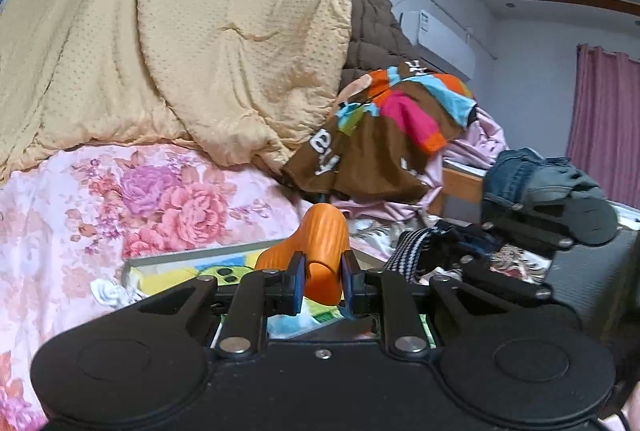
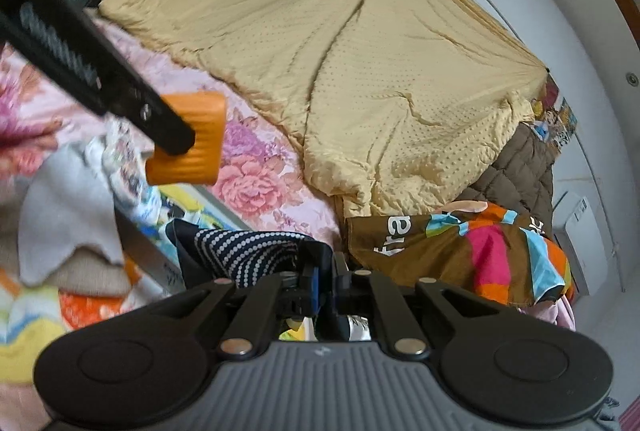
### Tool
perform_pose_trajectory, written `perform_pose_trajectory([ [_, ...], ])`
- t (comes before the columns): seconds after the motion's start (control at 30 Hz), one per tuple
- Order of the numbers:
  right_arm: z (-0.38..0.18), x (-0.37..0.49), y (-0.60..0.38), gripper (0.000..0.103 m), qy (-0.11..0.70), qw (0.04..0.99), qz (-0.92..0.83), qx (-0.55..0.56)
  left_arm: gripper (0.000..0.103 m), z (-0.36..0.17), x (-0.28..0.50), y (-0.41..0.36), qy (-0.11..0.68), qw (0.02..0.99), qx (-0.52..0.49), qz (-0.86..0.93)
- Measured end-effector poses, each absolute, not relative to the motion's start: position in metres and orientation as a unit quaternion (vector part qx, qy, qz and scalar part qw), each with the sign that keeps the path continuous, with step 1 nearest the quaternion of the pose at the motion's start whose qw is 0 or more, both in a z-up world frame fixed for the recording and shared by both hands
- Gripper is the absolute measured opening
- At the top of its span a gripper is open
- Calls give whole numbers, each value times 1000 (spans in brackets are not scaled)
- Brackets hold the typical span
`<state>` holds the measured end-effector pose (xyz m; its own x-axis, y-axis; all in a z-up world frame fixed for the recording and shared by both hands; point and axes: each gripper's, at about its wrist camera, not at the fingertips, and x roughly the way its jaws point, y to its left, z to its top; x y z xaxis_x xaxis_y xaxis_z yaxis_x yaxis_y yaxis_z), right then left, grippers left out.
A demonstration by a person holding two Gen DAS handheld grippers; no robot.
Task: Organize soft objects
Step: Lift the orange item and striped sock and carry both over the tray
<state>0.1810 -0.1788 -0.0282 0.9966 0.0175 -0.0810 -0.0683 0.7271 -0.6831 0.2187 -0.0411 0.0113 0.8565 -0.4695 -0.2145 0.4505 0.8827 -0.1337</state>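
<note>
1. Orange ribbed plastic sits clamped between the blue pads (image 1: 298,281) of the left gripper (image 1: 323,281): a clip-like orange piece (image 1: 322,251) that sticks up and forward past the fingertips, likely held that way so it can be carried clear of the bedding.
2. The right gripper (image 2: 325,279) has its jaws pressed almost together on a dark polka-dot cloth (image 2: 244,247). The fabric is pinched at one edge and spreads to the left of the fingers, which suits lifting a limp item by a corner.
3. Just below both grippers lies a grey-rimmed tray (image 1: 192,257) with yellow and green printed contents, probably the sorting place; I cannot tell what is in it.
4. Farther out, the floral bedspread (image 1: 120,199) carries a tan quilt (image 1: 200,51) heaped up high, with a brown multicoloured garment (image 1: 384,135) to its right.
5. Denim clothing (image 1: 532,175) lies well apart at the right, not yet sorted.
</note>
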Motion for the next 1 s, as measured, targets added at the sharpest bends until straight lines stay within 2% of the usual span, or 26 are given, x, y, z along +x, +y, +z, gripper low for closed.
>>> perform_pose_trajectory([
  [0.57,-28,268,-153,6,64,953,4,-295,20,-16,290,-18,154,971,-56,-172],
  [1.0,-47,298,-139,7,103,951,16,-291,22,-34,304,-5,181,969,-65,-154],
])
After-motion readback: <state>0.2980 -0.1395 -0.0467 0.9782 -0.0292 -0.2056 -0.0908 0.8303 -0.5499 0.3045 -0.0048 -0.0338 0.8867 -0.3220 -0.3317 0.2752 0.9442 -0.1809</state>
